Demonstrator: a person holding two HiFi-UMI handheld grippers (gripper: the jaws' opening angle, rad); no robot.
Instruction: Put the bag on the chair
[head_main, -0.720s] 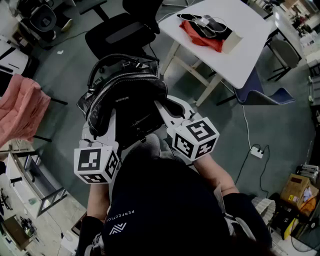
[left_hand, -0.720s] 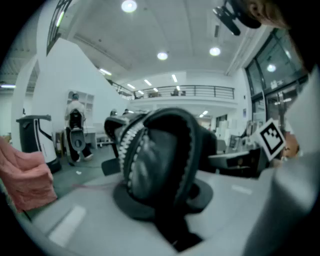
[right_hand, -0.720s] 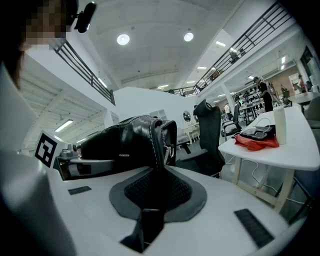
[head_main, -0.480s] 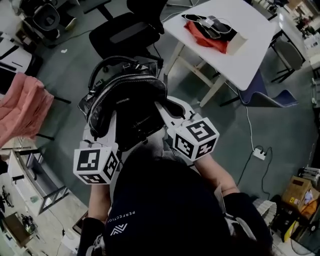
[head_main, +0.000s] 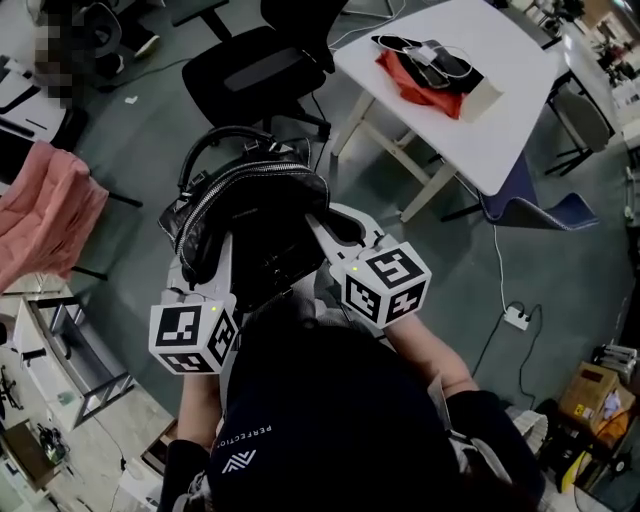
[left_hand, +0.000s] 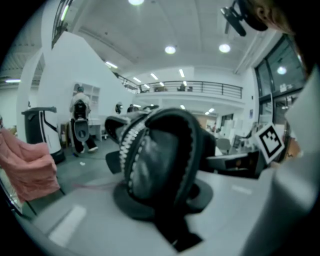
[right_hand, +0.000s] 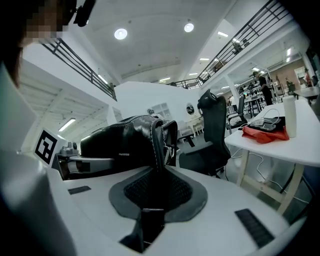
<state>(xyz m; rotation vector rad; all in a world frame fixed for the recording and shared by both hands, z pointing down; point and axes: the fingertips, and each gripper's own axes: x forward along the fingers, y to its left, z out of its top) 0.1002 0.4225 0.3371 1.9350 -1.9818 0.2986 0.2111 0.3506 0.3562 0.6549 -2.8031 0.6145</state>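
Observation:
I hold a black leather bag (head_main: 250, 205) with a looped handle and a silver zipper in the air between both grippers. My left gripper (head_main: 205, 265) is shut on the bag's left end, and the zipper end (left_hand: 150, 160) bulges between its jaws. My right gripper (head_main: 338, 225) is shut on the bag's right edge, where a seam (right_hand: 156, 150) runs into the dark pads. The black office chair (head_main: 255, 75) stands on the floor beyond the bag, and the right gripper view has the chair (right_hand: 212, 135) just behind the bag.
A white table (head_main: 500, 110) with a red cloth (head_main: 420, 80) and black items stands right of the chair. A pink cloth (head_main: 45, 220) hangs at the left. A power strip (head_main: 515, 318) and cable lie on the grey floor to the right.
The chair and the table have drifted a little lower and to the right in the head view. Both grippers hold the bag the same way as before.

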